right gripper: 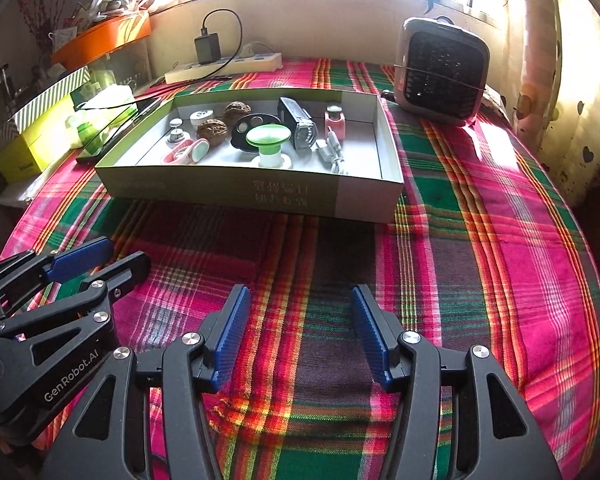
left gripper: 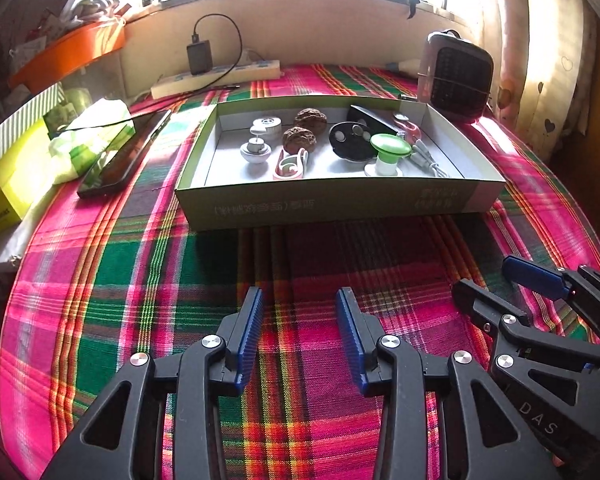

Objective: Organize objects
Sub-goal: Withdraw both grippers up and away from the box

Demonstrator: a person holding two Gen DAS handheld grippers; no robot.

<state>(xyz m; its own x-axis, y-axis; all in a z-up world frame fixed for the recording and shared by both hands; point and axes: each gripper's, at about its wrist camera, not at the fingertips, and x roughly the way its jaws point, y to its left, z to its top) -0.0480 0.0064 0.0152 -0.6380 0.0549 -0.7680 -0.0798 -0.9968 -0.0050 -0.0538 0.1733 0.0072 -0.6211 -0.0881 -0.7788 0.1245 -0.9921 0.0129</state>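
Shallow green cardboard tray (right gripper: pixel 388 148) on plaid-clothed worktop (right gripper: pixel 480 240), holding two wrinkled walnuts (right gripper: pixel 212 130), green-capped knob (right gripper: pixel 268 136), black ridged lamp (right gripper: pixel 298 124). Left claw (left gripper: pixel 299 334), right claw (right gripper: pixel 300 330): blue ribbed pads parted, empty. "GenRobot.AI" printed on housing.

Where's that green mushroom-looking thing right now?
The green mushroom-shaped thing stands upright inside the cardboard box, near its front wall, just in front of the black disc.

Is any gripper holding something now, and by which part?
Nothing is held. The left gripper and right gripper are both open above the cloth.
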